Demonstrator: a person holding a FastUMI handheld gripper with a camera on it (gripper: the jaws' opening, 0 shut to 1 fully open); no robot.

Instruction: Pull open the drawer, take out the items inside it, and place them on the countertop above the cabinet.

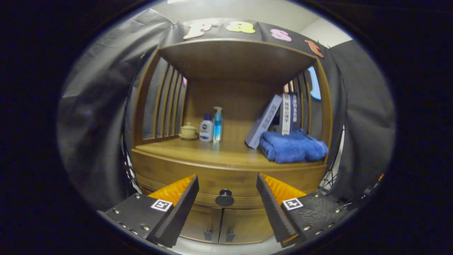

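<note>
A wooden cabinet stands ahead of me, its drawer [170,177] closed under the countertop [219,154]. The drawer's round dark knob [224,198] sits between my two fingers and a little beyond their tips. My gripper [227,180] is open, with nothing held between its fingers. What lies inside the drawer is hidden.
On the countertop stand a small lidded ceramic pot [188,131], a white bottle [206,129] and a blue pump bottle [217,124] at the back left. Leaning books [279,118] and a folded blue towel [292,146] take the right side. Two small cupboard doors [221,225] sit below the drawer.
</note>
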